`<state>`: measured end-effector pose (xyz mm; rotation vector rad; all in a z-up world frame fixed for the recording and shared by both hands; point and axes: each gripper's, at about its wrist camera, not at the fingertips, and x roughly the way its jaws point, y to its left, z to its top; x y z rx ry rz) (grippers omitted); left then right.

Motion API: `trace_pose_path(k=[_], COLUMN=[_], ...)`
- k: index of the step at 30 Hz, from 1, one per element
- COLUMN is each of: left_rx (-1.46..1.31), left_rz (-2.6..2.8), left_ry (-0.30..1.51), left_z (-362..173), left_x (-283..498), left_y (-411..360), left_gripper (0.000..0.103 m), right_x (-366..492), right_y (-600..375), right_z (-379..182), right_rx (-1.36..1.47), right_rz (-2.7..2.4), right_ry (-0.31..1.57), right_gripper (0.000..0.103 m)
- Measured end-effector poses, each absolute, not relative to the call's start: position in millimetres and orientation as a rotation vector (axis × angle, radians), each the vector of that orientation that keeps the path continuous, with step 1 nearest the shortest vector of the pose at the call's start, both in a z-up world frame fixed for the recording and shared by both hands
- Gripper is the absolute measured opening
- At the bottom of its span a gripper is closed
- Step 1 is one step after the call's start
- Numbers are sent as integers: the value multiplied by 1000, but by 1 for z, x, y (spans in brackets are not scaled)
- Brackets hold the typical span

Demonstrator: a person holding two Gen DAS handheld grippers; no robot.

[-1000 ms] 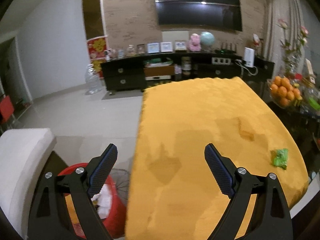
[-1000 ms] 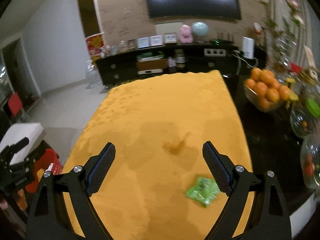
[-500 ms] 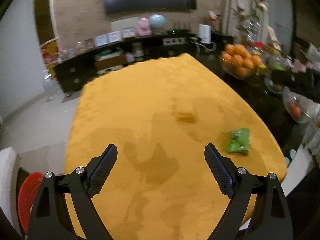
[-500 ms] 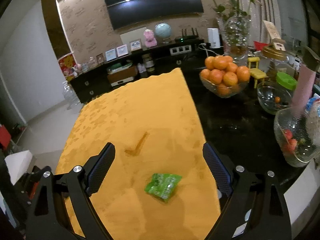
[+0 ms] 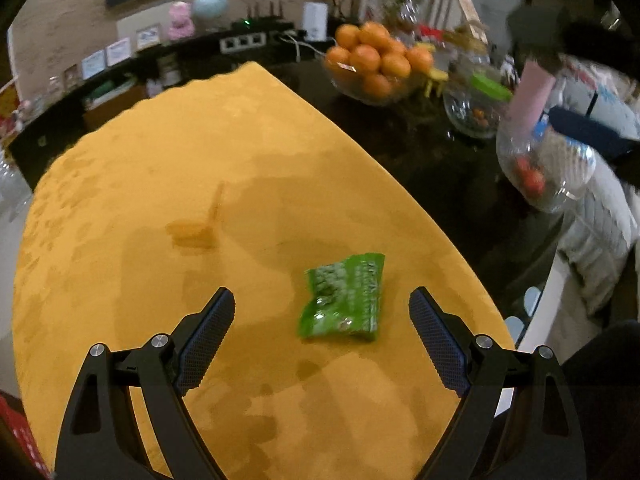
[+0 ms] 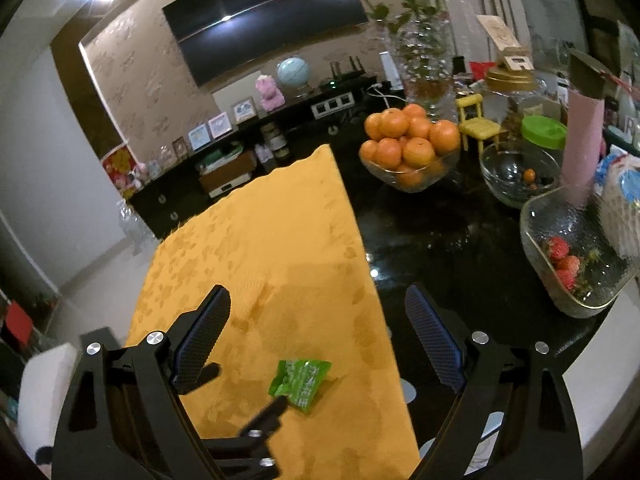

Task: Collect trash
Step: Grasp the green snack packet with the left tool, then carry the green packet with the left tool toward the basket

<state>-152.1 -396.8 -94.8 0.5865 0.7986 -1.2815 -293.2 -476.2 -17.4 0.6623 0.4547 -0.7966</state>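
A crumpled green wrapper (image 5: 344, 300) lies on the orange cloth (image 5: 180, 152), near the cloth's right edge. My left gripper (image 5: 320, 300) is open and tilted down over it. The wrapper sits between the two fingers at tip level, and neither pad touches it. In the right wrist view the same wrapper (image 6: 302, 380) lies low on the cloth (image 6: 260, 240). My right gripper (image 6: 317, 292) is open above it and holds nothing. The left gripper (image 6: 246, 384) comes in from the lower left there, with one fingertip (image 6: 278, 402) close beside the wrapper.
The black table top (image 6: 440, 232) to the right of the cloth carries a glass bowl of oranges (image 6: 408, 140), a small glass bowl (image 6: 516, 172) and a glass dish with strawberries (image 6: 572, 256). A vase, jars and a pink tube crowd the far right. A red bin (image 5: 14, 432) shows at the lower left.
The left gripper swung right and down, away from the red bin, until the wrapper lay between its fingers. The right gripper rolled and shifted right. The left gripper has entered the right wrist view.
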Motion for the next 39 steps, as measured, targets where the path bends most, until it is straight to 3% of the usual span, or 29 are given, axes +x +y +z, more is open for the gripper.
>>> trace_pose_path(k=[7, 11, 16, 27, 39], left_rx=[645, 658, 633, 557, 401], left_rz=[-1262, -1261, -1265, -1171, -854], left_ry=[818, 838, 822, 780, 711], left_z=[-121, -129, -126, -84, -24], left_x=[-157, -157, -155, -118, -33], left_y=[-418, -421, -417, -363, -229], left_gripper=[83, 48, 35, 33, 33], right_x=[-299, -297, -295, -273, -216], right_y=[-485, -486, -486, -474, -441], right_z=[-25, -28, -29, -30, -35], right_rx=[706, 715, 709, 670, 546], right_rz=[-784, -775, -771, -741, -682], right_ry=[455, 462, 472, 510, 594], right_gripper=[86, 86, 86, 86, 86])
